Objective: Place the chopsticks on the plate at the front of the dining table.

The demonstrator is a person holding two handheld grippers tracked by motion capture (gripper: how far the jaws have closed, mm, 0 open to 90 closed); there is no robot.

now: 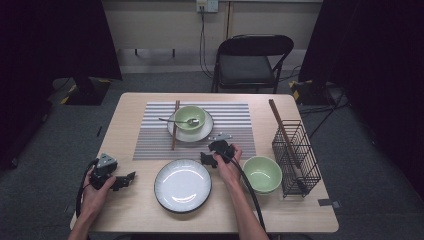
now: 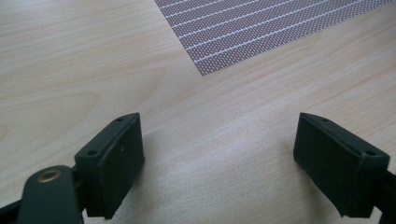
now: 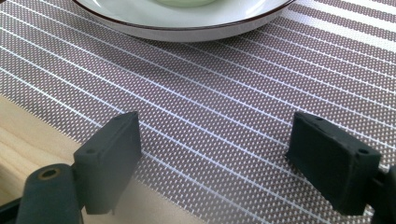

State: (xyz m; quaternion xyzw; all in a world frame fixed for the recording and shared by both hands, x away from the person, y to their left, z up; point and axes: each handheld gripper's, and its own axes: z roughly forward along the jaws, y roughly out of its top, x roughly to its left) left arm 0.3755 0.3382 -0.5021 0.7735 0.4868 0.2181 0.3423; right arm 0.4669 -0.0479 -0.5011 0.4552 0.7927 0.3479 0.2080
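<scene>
Behind the pale wooden table a black folding chair is seen against a light wall, with dark curtains at either side. Spread across the far half of the table is a grey striped woven placemat, and on it a white dark-rimmed plate carries a green ceramic bowl with a metal spoon laid in it; a brown wooden chopstick lies just beside that plate.

Now the right gripper is held low over the mat's near edge, its jaws spread wide with nothing between them, and the plate's rim is caught just ahead in the right gripper view. Nearer the person, a large empty white plate with a dark rim sits between the hands.

Over at the left, the left gripper is rested on bare wood, jaws likewise spread and empty, the mat's corner ahead. A second green bowl stands beside a black wire rack.
</scene>
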